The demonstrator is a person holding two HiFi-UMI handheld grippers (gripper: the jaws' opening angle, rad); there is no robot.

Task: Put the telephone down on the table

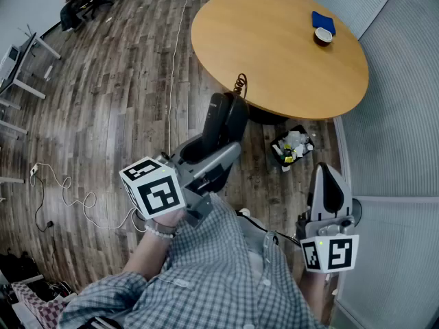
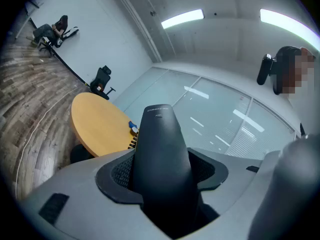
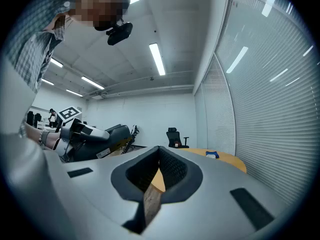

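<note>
My left gripper [image 1: 214,156] is shut on a black telephone handset [image 1: 223,120], held above the wood floor short of the round wooden table [image 1: 274,46]. In the left gripper view the handset [image 2: 161,154] stands up between the jaws and points toward the table [image 2: 95,126]. Its coiled cord [image 1: 240,84] hangs near the table's near edge. At the lower right my right gripper [image 1: 328,187] is shut with nothing in it. The right gripper view shows those jaws [image 3: 159,171] nearly touching, and the left gripper with the handset [image 3: 116,132] off to the left.
A small bowl [image 1: 323,35] and a blue cloth [image 1: 322,21] sit at the table's far right. A waste bin [image 1: 291,147] full of scraps stands under the near edge. Cables [image 1: 68,187] trail over the floor on the left. A slatted glass wall [image 1: 398,129] runs along the right.
</note>
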